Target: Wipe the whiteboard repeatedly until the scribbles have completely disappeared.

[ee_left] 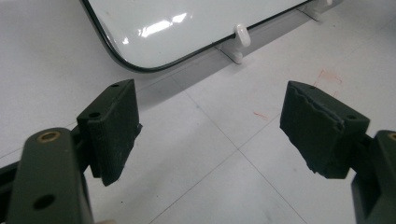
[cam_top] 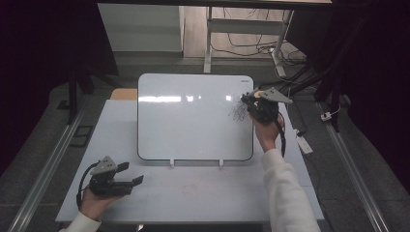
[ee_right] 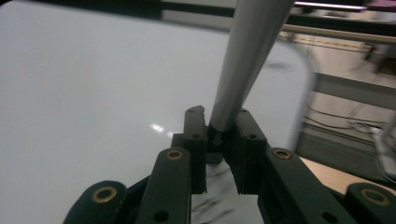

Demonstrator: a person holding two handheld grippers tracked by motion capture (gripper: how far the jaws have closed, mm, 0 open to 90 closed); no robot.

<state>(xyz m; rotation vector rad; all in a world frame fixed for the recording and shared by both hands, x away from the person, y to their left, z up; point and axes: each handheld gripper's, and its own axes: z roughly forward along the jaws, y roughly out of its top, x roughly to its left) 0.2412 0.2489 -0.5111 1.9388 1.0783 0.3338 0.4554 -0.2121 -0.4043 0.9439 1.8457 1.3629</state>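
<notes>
With its fingers clamped on the marker [ee_right: 243,70] at the whiteboard's [cam_top: 193,116] scribbled right edge, the right gripper [cam_top: 251,99] should press lightly (left gripper [ee_left: 210,130] idles, fingers apart, over the worktop [cam_top: 203,191]).

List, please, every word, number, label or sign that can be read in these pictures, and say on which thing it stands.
No text can be read.
Whiteboard: a small dark mark at its top right corner, perhaps a brand, too small to read.
Black scribble on the whiteboard: loose strokes, no letters.
Faint red marks on the table: lines, no words.
</notes>
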